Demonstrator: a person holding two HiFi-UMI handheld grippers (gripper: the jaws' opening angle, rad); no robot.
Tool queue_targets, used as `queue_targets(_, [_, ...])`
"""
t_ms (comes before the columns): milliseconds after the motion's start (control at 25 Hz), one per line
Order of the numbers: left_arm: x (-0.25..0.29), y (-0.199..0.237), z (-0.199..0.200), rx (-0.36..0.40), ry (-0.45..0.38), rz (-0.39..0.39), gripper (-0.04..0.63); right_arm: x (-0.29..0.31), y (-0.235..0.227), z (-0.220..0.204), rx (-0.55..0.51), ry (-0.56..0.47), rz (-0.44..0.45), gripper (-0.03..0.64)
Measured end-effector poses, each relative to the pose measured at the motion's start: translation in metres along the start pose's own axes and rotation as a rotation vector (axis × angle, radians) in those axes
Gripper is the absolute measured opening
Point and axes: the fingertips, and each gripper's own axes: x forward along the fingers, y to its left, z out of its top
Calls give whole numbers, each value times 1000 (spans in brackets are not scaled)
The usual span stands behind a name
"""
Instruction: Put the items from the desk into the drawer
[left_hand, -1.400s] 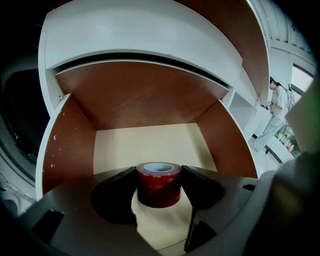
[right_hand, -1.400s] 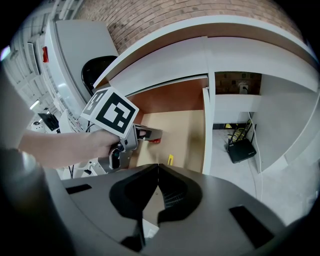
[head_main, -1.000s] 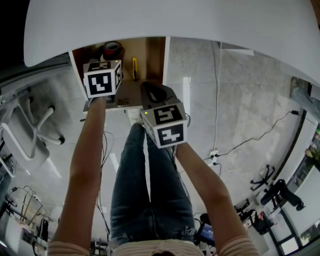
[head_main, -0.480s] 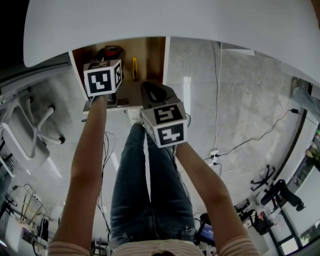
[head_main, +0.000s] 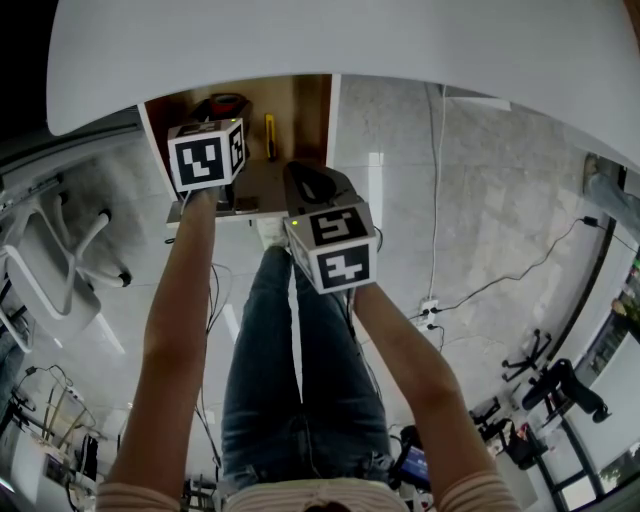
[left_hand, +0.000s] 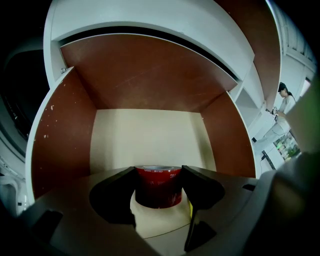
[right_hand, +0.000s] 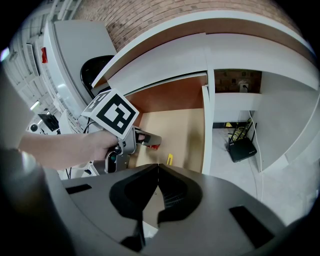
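The left gripper (left_hand: 159, 176) gripped a red tape roll (left_hand: 159, 189) in its fingers inside the drawer (left_hand: 145, 132), not yet released. A yellow cutter (right_hand: 170, 159) already lay there. The right gripper (right_hand: 158, 169) was closed and empty.

Bare drawer floor (left_hand: 150, 135) beyond tape roll (left_hand: 159, 186)

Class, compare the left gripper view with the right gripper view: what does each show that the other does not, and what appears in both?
Only the left gripper view: the left gripper seen from behind its own fingers, which press on both sides of the red tape roll, and a distant person at the right edge.
Only the right gripper view: the right gripper with fingers together on nothing, the left gripper's marker cube above the hand holding it, and a black router on the floor.
Both: the open drawer and the red tape roll.
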Motion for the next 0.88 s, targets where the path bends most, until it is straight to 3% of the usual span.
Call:
queue_targets(280, [-1,1,-8,-66,40,-28,287,0,1,1,-3,5,5,17])
queue_targets(880, [-1,0,-38,-76,114,-29,287,1,7,-2,-6,4,20,17])
